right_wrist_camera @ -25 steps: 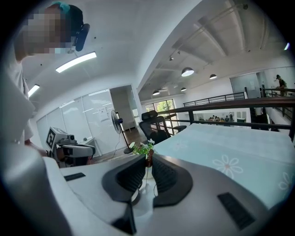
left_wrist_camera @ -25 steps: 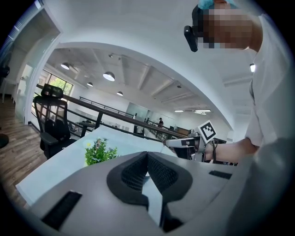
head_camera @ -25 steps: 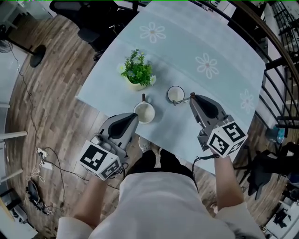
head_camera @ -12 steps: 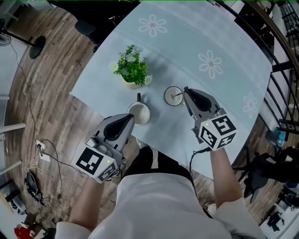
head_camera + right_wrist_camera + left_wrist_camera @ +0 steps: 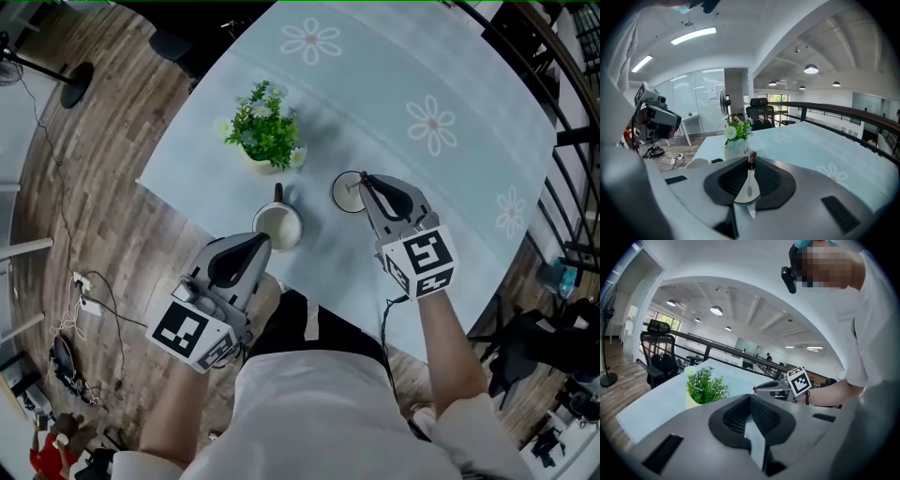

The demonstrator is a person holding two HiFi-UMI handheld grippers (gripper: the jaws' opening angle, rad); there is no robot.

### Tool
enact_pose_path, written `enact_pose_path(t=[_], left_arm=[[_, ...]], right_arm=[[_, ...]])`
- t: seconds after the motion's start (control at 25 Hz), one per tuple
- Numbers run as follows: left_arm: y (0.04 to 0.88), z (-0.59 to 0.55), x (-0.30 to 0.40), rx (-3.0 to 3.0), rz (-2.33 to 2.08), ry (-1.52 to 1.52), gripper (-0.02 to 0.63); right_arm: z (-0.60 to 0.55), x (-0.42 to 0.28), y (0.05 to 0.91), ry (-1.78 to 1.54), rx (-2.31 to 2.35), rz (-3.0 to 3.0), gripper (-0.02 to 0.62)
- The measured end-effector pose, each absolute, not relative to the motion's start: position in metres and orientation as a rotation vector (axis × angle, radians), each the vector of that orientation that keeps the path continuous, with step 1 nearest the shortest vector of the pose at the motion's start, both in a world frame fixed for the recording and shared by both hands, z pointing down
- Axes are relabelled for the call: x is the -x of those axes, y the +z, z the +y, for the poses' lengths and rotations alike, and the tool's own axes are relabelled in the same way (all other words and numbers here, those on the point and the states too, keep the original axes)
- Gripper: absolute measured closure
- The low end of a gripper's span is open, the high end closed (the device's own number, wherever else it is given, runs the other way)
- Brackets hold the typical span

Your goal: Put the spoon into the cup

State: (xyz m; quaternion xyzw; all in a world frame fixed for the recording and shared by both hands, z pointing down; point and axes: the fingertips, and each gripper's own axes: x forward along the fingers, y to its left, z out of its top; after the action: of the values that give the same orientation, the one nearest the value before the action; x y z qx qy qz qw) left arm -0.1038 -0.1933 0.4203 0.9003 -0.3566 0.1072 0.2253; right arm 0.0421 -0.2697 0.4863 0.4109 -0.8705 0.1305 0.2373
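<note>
Two white vessels are set near the close edge of the desk [image 5: 450,84]: the cup [image 5: 345,195] and, at its 8 o'clock, a mug [image 5: 279,227] with a dark handle. A potted plant [image 5: 265,136] is placed at the mug's 12 o'clock.

The spoon [image 5: 748,183] is pinched at its brown handle end by the right tool [image 5: 752,158], whose jaws are drawn in to a narrow slit upon it; nothing else is held. The grip is taken at the very top of the handle, apparently so that the stem hangs free below the jaws and the bowl can be led in first. The tool is set at the cup's 5 o'clock with its tips over the rim. The bowl end is seen against the cup's white inside (whether the bottom is touched cannot be told).

The task is judged nearly done, with little left but a release. The cup looks light and could be tipped if the spoon is dragged against its rim.

The left tool [image 5: 750,396] is held at the mug's 7 o'clock, jaws closed together on nothing, presumably parked clear of the work.
</note>
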Motion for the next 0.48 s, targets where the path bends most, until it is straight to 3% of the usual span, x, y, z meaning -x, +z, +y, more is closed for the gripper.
enact_pose_path(t=[0.48], left_arm=[[0.433, -0.188, 0.098, -2.470, -0.968, 0.307, 0.584]], right_arm=[[-0.252, -0.019, 0.503, 0.020, -1.011, -2.302, 0.540]])
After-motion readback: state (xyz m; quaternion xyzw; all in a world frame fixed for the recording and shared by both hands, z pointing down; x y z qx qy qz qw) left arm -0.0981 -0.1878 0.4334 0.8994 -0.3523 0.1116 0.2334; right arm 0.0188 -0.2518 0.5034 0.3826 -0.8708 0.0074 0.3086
